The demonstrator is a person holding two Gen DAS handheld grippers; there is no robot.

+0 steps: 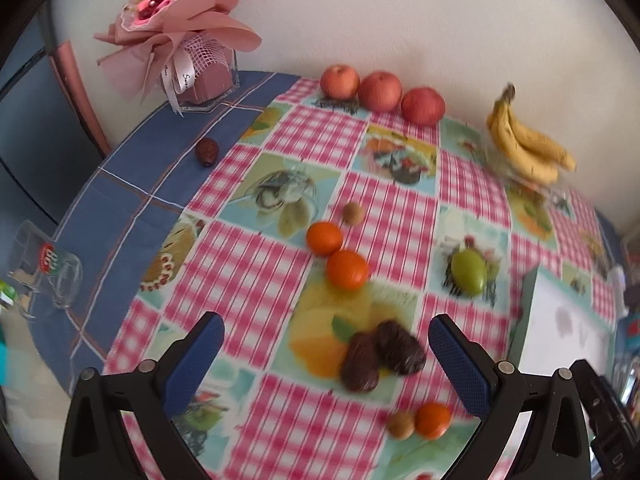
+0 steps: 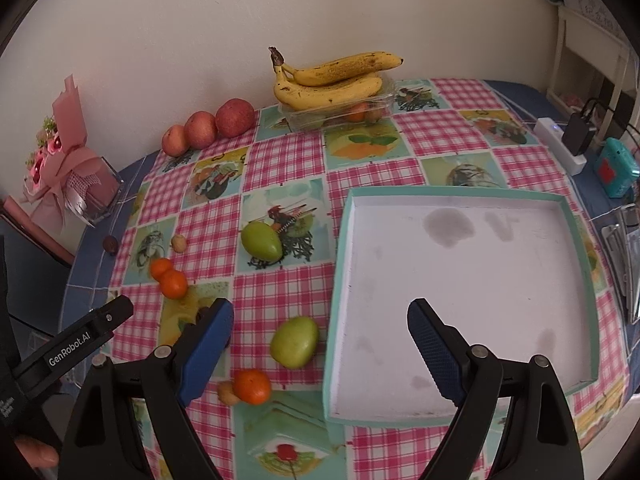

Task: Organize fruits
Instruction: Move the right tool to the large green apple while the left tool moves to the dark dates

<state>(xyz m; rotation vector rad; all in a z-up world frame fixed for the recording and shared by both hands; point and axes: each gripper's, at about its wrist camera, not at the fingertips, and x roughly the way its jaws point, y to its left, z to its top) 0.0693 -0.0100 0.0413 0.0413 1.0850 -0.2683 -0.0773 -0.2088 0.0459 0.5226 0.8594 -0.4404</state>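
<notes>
While the left gripper (image 1: 326, 344) hangs spread wide over two touching dates (image 1: 382, 354), closing could catch both or nudge one toward the tangerine (image 1: 432, 420) at 5 o'clock. The right gripper (image 2: 320, 334) gapes empty — its green fruit (image 2: 295, 341) sits just beside the tray (image 2: 576, 216), which holds nothing yet.

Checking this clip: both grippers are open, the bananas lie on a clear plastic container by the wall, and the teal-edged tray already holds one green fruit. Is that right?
Not quite. The tray holds nothing; the right wrist view shows both green fruits on the tablecloth to its left. The rest stands: both the left gripper and the right gripper are open, and the bananas lie on the clear plastic container by the wall.
</notes>
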